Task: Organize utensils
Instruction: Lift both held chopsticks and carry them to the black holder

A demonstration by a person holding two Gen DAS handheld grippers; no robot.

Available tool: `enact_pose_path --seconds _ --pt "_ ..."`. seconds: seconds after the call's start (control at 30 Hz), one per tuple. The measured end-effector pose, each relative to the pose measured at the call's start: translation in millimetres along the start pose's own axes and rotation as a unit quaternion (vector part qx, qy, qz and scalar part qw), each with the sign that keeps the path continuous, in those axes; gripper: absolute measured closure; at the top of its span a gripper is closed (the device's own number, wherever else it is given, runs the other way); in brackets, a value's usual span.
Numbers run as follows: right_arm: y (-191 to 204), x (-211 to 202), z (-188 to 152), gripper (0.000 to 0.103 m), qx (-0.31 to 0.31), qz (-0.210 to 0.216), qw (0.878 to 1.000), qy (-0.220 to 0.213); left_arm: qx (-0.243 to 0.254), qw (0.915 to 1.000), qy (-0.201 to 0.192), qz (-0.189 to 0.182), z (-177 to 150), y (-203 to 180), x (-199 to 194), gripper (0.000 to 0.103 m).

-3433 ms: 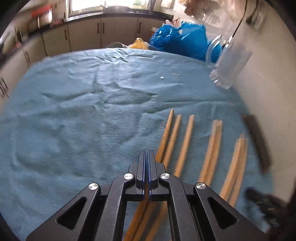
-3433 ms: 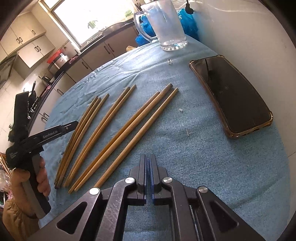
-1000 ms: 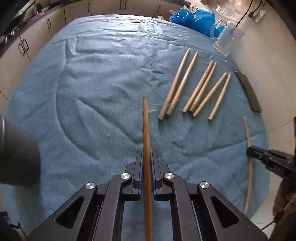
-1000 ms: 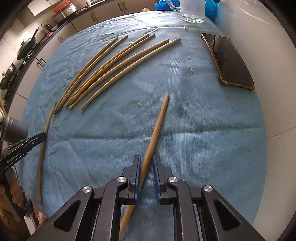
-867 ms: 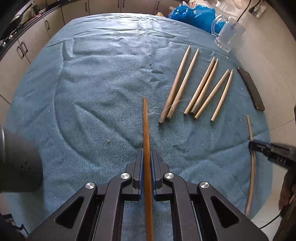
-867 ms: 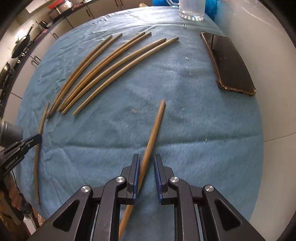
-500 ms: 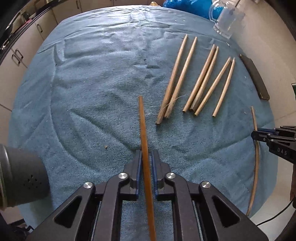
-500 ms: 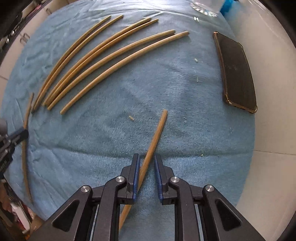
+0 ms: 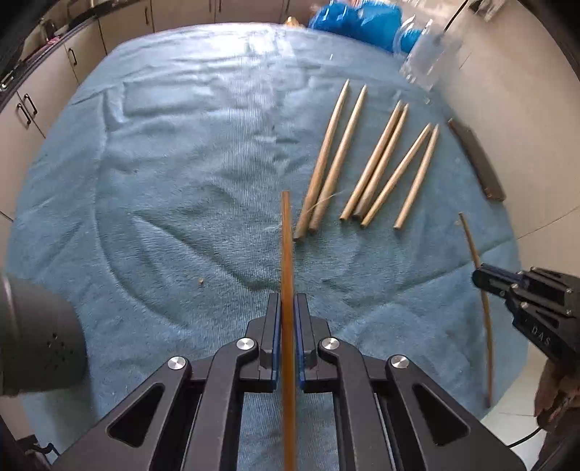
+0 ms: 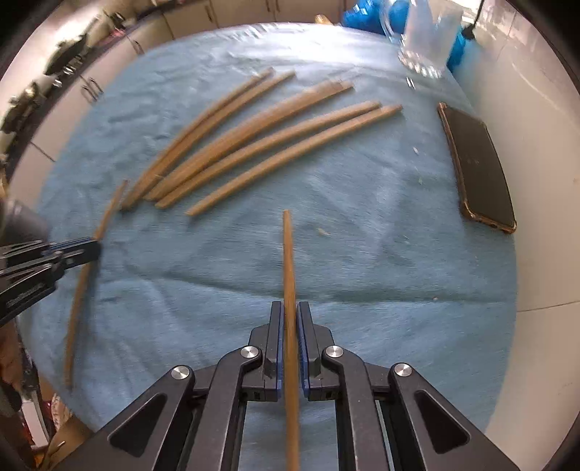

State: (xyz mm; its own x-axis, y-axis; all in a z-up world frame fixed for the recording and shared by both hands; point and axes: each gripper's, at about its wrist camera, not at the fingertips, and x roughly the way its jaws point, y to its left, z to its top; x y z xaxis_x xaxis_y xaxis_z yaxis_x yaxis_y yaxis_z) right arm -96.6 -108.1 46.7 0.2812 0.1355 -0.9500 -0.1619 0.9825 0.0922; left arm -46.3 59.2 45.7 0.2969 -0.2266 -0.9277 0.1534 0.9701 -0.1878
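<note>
L gripper (image 9: pixel 286 326): jaws closing, pads pinched on one chopstick (image 9: pixel 287 261); stick runs straight out ahead, tip over the cloth.
L stick: held well back from its tip, long end free; prob. levers easily, so a grip nearer mid-length would steady it.
Grey object (image 9: pixel 36 333): far left edge of L view, dark, rounded, small holes; can't tell what it is.
Loose chopsticks (image 9: pixel 369 163): six on the cloth, right of centre in L view, roughly three pairs, fanned not parallel; thick ends near, tips away.
Handling: look like wood or bamboo; I'd judge light, stiff, thin, smooth enough to roll or twist btwn flat pads. Not fragile, but easy to flick off-line.
R gripper (image 10: pixel 289 337): jaws closing w/ second chopstick (image 10: pixel 289 261) clamped btwn the pads, pointing fwd, also taken toward its rear end.
Phone (image 10: pixel 476 168): dark, in a brown case, lying flat at the right, well apart from the sticks.
Glass jug (image 10: pixel 424 40): clear, w/ handle, far right corner, blurred.
Surface: blue towel-like cloth (image 9: pixel 163 163), rumpled, a few crumbs; soft nap should stop sticks rolling.
Room: kitchen, cream cabinets along the far side, blue bag (image 9: pixel 359 18) behind the jug, white wall at right.
</note>
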Motion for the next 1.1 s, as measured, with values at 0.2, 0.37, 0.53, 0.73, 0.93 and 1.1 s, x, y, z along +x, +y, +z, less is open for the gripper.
enact_pose_path --seconds 0.2,0.37,0.53,0.73,0.93,1.1 --pt "21.1 -44.1 -16.3 0.096 -0.013 0.039 0.995 -0.089 -0.004 0.9965 -0.082 -0.017 -26.1 -3.3 -49.5 0.097" --pt "37.1 -72.4 -21.3 0.096 -0.017 0.060 0.986 -0.156 -0.015 0.9864 -0.160 -0.032 -50.2 -3.3 -95.2 0.097" --pt "53.2 -97.6 -23.2 0.096 -0.017 0.078 0.971 -0.224 -0.025 0.9691 -0.244 -0.027 -67.7 -1.6 -135.8 0.097" --pt "74.6 -117.1 -27.2 0.096 -0.029 0.082 0.953 -0.290 -0.027 0.9458 -0.324 -0.003 -82.8 2.1 -173.6 0.097" --pt "93.4 -132.1 -27.5 0.096 -0.035 0.090 0.937 -0.337 -0.034 0.9254 -0.377 0.017 -90.9 12.4 -201.1 0.097" --pt "110.5 -145.6 -23.2 0.096 -0.045 0.097 0.928 -0.358 -0.051 0.9025 -0.427 0.028 -97.3 33.1 -228.2 0.097"
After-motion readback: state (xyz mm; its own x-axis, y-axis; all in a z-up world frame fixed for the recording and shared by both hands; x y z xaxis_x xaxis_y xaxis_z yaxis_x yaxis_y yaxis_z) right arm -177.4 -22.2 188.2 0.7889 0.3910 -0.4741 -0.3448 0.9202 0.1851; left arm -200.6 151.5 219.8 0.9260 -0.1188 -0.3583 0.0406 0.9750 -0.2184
